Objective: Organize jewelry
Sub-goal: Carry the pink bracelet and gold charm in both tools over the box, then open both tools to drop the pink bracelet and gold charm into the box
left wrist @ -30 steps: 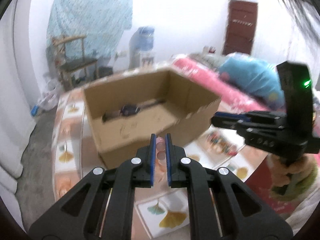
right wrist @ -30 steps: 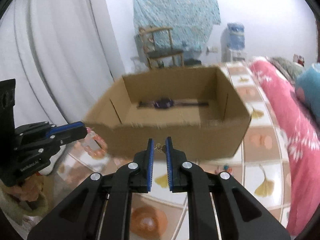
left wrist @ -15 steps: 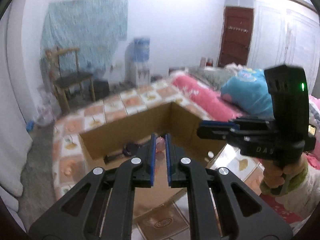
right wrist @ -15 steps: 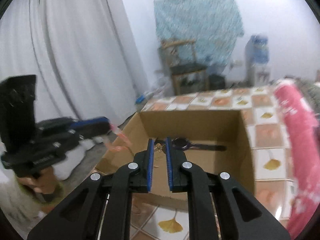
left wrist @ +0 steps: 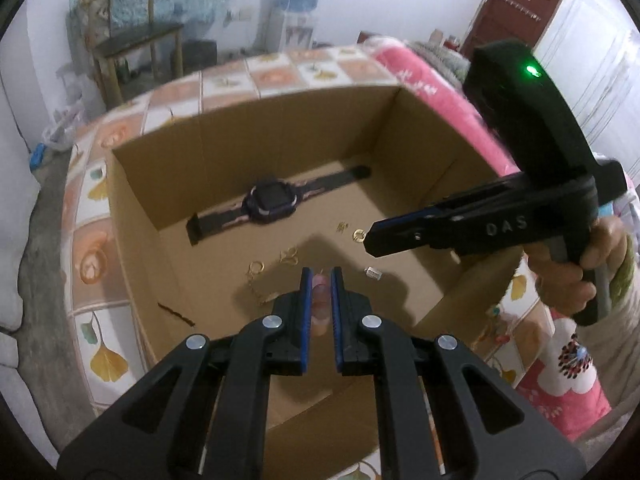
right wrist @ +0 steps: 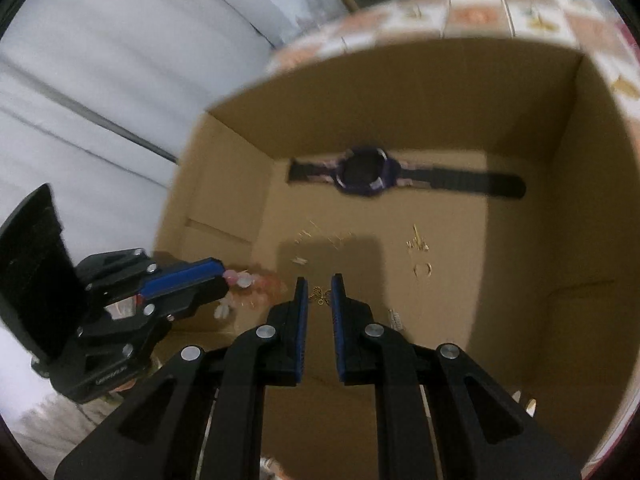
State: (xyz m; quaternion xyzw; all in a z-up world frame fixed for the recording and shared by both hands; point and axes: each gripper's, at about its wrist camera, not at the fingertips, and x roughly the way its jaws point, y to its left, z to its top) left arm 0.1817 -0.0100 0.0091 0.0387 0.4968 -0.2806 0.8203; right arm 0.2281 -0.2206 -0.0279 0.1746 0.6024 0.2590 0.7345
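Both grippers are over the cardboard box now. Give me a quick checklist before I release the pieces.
1. Left gripper shut on the pink bead bracelet: ok.
2. Right gripper shut on the gold butterfly charm: ok.
3. Both gripper tips inside the rim of the cardboard box: ok in both wrist views.
4. Floor under the tips bare: not ok; gold pieces, such as the gold ring, lie close to the left tips.
5. Watch out of the drop zone: ok, it lies by the far wall.
6. Height above the box floor: cannot tell.
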